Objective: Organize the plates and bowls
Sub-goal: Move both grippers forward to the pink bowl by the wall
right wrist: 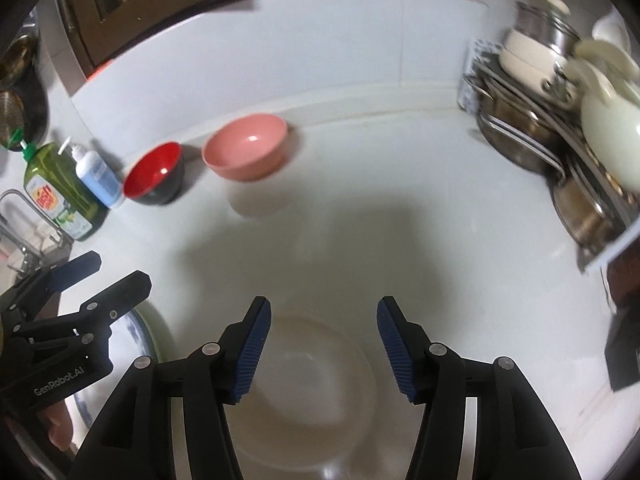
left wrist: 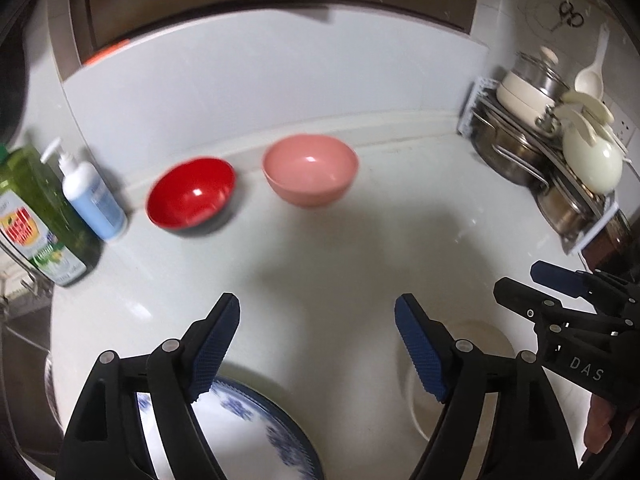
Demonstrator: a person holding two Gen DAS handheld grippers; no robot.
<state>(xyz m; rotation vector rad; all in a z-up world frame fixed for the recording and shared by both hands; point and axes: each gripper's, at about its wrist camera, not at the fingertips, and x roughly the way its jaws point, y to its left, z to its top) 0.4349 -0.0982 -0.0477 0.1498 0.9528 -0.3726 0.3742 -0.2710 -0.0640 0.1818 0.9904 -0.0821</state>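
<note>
Two bowls at the back of the white counter (left wrist: 320, 248): red bowl (left wrist: 191, 192) just beside pink bowl (left wrist: 310, 170), apart. Nearer, blue-patterned plate (left wrist: 256, 424) under left gripper (left wrist: 318, 344), cream plate (right wrist: 308, 392) under right gripper (right wrist: 324, 344). Both jaws spread, gripping nothing. Left of the bowls, green dish-soap bottle (left wrist: 36, 216) and pump bottle (left wrist: 94, 200).

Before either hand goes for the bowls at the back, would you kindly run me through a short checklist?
1. Left tongs open, nothing between them: ok.
2. Right tongs open, nothing between them: ok.
3. Pale pink plastic bowl upright, standing apart from its neighbour: ok.
4. Red bowl with black outside upright: ok.
5. Blue-patterned white plate resting flat on the white counter: cannot tell, partly hidden.
6. Plain cream plate released: ok.
</note>
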